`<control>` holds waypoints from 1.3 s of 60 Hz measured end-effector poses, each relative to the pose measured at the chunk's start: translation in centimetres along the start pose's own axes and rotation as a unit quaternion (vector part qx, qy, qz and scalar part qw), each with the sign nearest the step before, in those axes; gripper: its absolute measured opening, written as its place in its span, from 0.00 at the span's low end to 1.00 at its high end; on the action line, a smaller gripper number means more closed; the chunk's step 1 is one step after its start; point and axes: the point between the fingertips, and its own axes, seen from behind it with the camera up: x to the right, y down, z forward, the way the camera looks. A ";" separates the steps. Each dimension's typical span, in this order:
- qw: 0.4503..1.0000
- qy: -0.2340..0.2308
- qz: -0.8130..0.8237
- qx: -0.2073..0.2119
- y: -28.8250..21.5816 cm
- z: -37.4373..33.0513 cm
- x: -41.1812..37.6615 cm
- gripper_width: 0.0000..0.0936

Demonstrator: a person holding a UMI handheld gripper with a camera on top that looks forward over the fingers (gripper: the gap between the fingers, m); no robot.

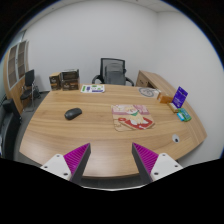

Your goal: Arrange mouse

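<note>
A dark computer mouse [72,113] lies on the left part of a large wooden table [100,135], well beyond my fingers and to their left. A patterned mat [131,121] lies near the table's middle, ahead of my right finger. My gripper [113,158] hovers above the near edge of the table. Its fingers are wide apart, magenta pads [149,158] showing, with only bare tabletop between them.
A black office chair [114,71] stands behind the table. Small boxes and papers [93,89] lie at the far side, a purple box [180,97] and other items at the right. Shelving [15,75] stands at the left wall.
</note>
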 end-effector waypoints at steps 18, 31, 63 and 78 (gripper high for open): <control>0.999 -0.027 -0.009 0.017 -1.8 5.3 -10.0 0.93; 0.999 -0.043 -0.008 0.026 -3.3 10.5 -15.9 0.92; 0.998 -0.060 -0.014 0.017 -5.2 24.5 -23.9 0.93; 0.997 -0.076 -0.015 0.013 -7.8 28.7 -25.6 0.93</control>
